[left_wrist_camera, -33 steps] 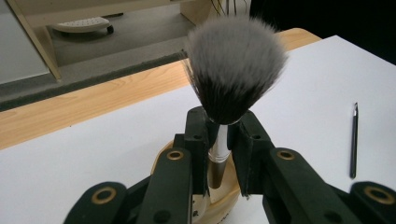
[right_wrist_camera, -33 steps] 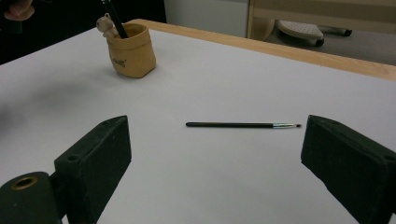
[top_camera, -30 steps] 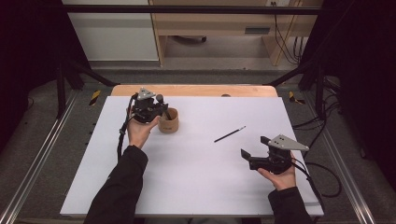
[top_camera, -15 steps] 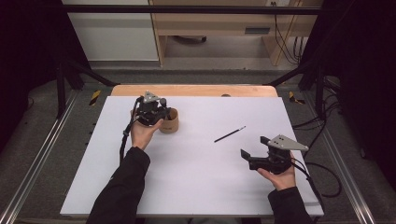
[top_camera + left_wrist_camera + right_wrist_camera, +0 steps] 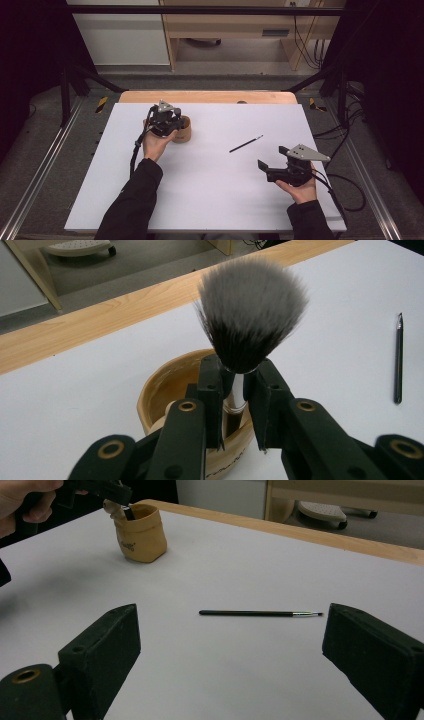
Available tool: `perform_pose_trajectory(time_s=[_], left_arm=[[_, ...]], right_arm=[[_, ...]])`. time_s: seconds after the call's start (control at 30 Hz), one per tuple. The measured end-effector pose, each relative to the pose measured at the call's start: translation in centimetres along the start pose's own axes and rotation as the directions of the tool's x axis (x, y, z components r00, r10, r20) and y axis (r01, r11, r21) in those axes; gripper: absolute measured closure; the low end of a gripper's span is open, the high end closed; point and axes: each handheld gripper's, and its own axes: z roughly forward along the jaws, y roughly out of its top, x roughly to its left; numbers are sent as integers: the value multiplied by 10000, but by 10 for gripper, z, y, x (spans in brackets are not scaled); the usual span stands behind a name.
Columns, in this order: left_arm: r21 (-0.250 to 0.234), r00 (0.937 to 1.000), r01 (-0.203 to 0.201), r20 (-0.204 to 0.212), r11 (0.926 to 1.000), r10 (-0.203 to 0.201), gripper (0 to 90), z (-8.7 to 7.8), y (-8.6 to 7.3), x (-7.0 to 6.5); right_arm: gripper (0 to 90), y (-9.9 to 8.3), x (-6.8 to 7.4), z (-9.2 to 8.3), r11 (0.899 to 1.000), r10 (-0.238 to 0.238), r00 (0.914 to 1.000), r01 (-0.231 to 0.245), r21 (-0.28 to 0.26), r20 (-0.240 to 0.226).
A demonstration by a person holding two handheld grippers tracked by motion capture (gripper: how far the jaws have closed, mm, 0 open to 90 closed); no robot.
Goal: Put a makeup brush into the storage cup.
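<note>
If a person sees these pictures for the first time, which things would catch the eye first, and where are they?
Probably the fluffy brush, bristles up, clamped in the left gripper over a tan pouch at the sheet's far left. Next, the thin black brush lying alone mid-sheet, ahead of the open right gripper.

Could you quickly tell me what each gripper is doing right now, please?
Left gripper: shut on the fluffy brush, over the tan cup.
Right gripper: open, holding nothing.

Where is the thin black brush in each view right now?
High view: thin black brush lies on the table's middle, right of the tan pot.
Left gripper view: far right edge.
Right gripper view: centre, lying crosswise.
Shared landmark: the tan pot.
</note>
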Motion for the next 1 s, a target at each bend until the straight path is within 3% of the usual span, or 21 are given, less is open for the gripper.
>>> perform_pose_trajectory(time_s=[0.77, 1.0], left_arm=[[-50, 9996, -273, 76, 9996, 274, 750, -1, -8, -6], [-280, 9994, -338, 103, 9990, 341, 674, -7, -12, -7]], right_arm=[[88, 0, 0, 0, 10000, 7, 10000, -7, -25, -11], [88, 0, 0, 0, 10000, 11, 10000, -11, -17, -5]])
